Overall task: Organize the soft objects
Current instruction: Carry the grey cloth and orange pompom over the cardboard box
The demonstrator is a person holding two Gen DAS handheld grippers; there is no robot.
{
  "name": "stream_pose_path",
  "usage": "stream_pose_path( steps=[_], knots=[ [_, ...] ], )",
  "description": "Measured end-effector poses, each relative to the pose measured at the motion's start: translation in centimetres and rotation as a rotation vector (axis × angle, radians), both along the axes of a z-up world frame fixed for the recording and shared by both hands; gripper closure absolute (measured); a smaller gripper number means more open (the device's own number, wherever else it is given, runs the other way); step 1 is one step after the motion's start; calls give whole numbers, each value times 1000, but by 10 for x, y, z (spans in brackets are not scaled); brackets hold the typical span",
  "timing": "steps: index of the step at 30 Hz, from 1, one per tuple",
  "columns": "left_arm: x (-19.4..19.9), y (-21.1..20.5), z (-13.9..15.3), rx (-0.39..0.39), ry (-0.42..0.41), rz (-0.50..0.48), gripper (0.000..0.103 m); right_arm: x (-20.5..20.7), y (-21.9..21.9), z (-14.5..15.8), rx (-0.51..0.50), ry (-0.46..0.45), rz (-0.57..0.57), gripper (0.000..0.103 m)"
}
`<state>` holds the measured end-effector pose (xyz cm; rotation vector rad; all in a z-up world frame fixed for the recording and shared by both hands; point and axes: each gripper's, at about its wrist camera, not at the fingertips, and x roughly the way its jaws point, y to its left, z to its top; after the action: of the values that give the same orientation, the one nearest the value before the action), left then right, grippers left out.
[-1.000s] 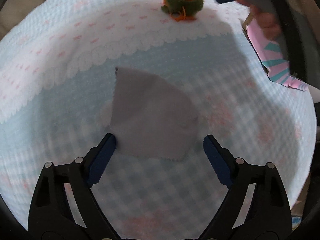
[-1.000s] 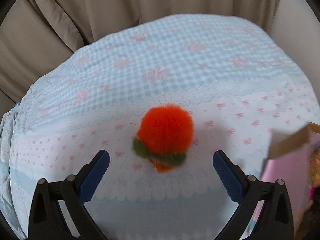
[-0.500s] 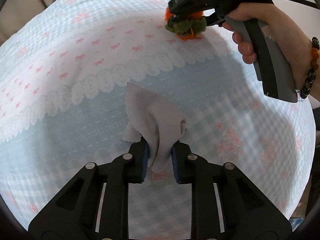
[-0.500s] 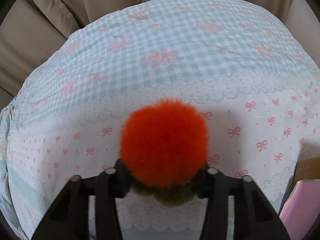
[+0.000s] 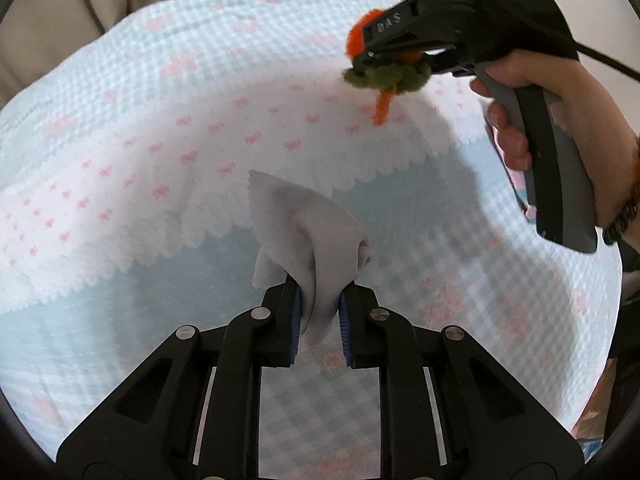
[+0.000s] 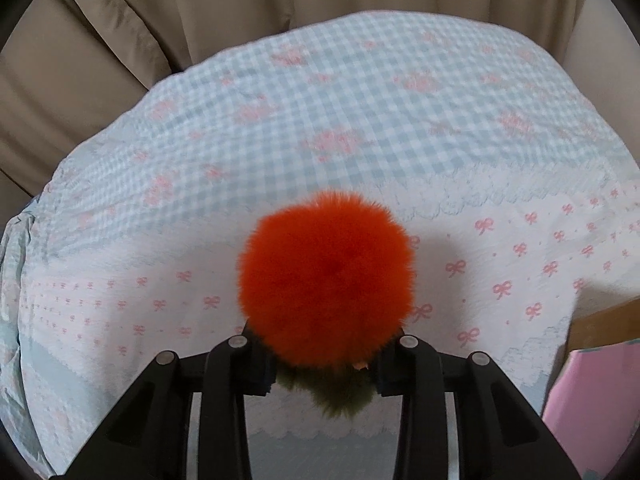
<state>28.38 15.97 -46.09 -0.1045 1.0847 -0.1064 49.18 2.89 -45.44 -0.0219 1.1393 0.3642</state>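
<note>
My left gripper is shut on a grey cloth, which hangs bunched between the blue pads a little above the bed cover. My right gripper is shut on an orange pompom toy with a green fuzzy base, held above the cover. The right gripper with the toy also shows at the upper right of the left wrist view, an orange tail dangling below it.
A blue-checked and white bed cover with pink bows spans both views. Beige curtains hang behind it. A pink box and a brown cardboard edge stand at the right.
Both grippers closed, the left on the grey cloth and the right on the pompom toy. Both have since lifted their objects off the cover.
</note>
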Motion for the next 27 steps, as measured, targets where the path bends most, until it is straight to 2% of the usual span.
stream_pose_path(
  steps=[8,18,27],
  knots=[
    [4,9,62,9,-57,23,89,-21,-4,58,30,-46,-16,71],
    [-7,8,170,-2,-155,24,89,-79,-27,156,66,-101,-47,71],
    [-18,-39,249,-9,-213,-48,89,-139,-89,239,78,-169,-105,71]
  ],
)
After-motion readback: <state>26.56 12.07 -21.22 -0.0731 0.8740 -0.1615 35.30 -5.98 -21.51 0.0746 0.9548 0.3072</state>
